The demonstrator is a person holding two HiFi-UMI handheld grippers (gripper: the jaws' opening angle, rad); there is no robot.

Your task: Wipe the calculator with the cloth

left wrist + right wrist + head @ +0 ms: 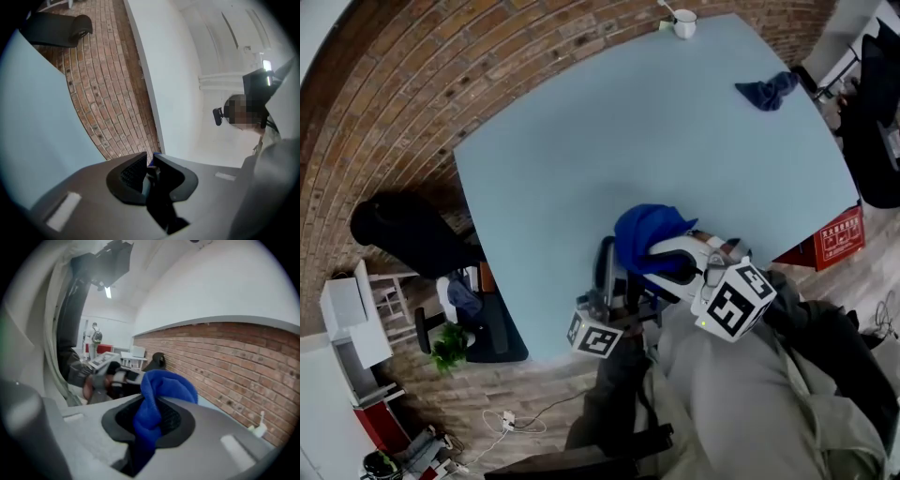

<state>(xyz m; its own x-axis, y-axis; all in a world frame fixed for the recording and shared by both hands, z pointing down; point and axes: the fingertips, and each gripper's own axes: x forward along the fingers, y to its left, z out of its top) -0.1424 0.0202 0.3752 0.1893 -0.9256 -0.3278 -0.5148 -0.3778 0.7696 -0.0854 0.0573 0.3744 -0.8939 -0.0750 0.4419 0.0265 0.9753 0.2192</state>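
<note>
Right gripper [152, 411], tilted down, clamps the cloth [168, 385]; left gripper [149, 164] apparently pinches the calculator [606, 270].

A pale blue table [581, 159] fills the middle of the head view, standing against a brick wall [441, 75]. Near its far edge sits a white cup [684, 24] with what may be a spoon or stick leaning in it. A dark rag [766, 92] lies crumpled near the right edge, well apart from the cup. Left of the table are a black chair [403, 230], a small green plant [450, 345] and a white cabinet [342, 314]. Pale cables [511, 420] lie on the wooden floor, and a red sign [841, 236] shows at the right.
</note>
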